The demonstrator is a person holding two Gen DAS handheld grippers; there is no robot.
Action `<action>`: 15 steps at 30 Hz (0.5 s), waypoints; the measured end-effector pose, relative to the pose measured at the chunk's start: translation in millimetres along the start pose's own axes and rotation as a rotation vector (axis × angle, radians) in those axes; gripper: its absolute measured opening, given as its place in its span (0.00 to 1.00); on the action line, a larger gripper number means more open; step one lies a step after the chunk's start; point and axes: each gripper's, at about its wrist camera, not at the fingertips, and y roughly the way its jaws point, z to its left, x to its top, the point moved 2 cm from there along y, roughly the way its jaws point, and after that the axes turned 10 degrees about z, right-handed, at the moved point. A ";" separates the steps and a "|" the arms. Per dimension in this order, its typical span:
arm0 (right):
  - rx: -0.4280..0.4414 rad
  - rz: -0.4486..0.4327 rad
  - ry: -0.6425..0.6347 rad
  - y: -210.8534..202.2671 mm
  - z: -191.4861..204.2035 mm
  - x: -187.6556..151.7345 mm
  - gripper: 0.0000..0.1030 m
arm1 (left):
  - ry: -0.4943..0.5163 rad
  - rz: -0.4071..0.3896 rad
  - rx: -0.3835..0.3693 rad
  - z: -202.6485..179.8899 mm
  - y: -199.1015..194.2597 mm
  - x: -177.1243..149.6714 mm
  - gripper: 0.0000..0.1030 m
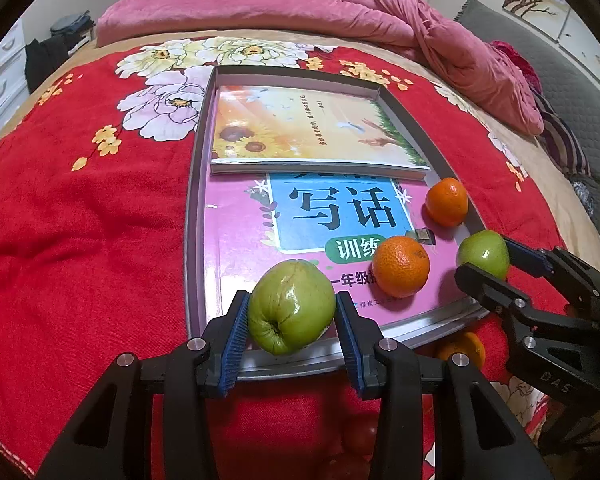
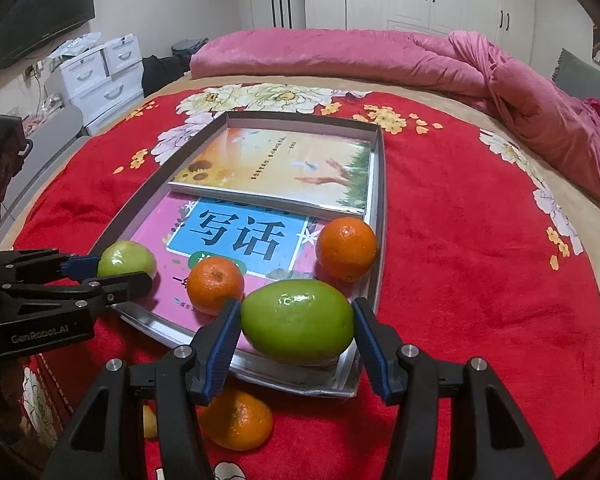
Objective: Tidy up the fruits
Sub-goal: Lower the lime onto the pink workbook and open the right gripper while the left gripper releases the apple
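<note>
Two books [image 1: 316, 132] lie on a red floral blanket [image 1: 80, 240].

Even, fairly bright indoor light from overhead. White glare spots sit on the glossy green fruit [image 2: 298, 326] and the shiny pink book cover [image 1: 236, 240]. Sharp centre; fisheye bending and dark vignette at edges.

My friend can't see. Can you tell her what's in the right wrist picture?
The right tool holds a green fruit over the near end of a metal tray on a red flowery bedspread. Two oranges and two books sit inside; another orange lies outside.
</note>
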 end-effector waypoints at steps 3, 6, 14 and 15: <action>0.000 0.015 -0.004 3.5 0.5 -0.4 0.54 | -0.001 0.001 0.000 0.3 0.0 -0.1 0.42; 0.001 0.036 0.002 8.2 -0.2 -2.4 0.54 | -0.001 0.002 -0.001 0.6 0.2 -0.4 0.42; 0.010 0.048 0.006 11.4 1.2 -3.6 0.55 | -0.008 0.005 -0.007 1.6 -0.4 -1.9 0.43; 0.010 0.048 0.004 10.5 1.5 -3.6 0.55 | -0.008 0.005 -0.008 1.8 -0.3 -1.5 0.43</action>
